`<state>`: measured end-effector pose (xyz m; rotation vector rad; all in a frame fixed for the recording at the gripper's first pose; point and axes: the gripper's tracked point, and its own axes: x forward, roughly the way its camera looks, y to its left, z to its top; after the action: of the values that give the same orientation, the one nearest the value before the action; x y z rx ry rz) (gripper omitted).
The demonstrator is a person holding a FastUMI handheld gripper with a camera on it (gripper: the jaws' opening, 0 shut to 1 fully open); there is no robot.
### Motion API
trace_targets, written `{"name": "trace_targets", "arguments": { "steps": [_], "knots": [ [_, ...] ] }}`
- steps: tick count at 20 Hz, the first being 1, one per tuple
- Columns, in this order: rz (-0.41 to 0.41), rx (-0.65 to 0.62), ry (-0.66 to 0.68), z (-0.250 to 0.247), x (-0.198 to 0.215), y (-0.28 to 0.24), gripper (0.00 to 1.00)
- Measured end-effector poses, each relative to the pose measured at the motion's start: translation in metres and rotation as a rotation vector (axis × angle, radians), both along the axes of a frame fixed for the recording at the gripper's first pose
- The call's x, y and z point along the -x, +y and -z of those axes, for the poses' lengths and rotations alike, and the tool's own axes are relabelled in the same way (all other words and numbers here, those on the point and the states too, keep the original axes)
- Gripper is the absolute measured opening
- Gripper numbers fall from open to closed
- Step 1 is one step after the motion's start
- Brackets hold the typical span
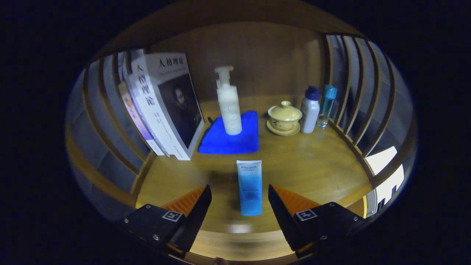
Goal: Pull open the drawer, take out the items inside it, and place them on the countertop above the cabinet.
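My tool [240, 200] hangs open, fingers either side of a blue tube [250, 187] standing on the wooden worktop [312, 173] — not gripping it. I would back straight off, keeping both fingers clear, so the tube stays upright.

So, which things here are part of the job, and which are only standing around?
Job:
- blue tube, lying on the countertop between the open fingers of the gripper, neither finger touching it

Just there:
- pump bottle standing on the blue cloth
- books
- lidded cup on its saucer
- two small bottles
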<state>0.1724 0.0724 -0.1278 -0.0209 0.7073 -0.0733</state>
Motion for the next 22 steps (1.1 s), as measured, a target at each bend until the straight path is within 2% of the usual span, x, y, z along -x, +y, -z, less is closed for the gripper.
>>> {"name": "trace_targets", "arguments": {
  "steps": [3,6,12,16,22],
  "knots": [
    [-0.013,-0.030,-0.152,-0.035,0.031,0.006,0.94],
    [-0.048,0.000,-0.257,-0.062,0.073,0.011,0.95],
    [-0.154,-0.015,-0.505,-0.103,0.157,0.032,0.95],
    [-0.203,-0.008,-0.617,-0.085,0.212,0.035,0.95],
    [-0.220,0.018,-0.575,-0.013,0.267,0.025,0.95]
  ]
}}
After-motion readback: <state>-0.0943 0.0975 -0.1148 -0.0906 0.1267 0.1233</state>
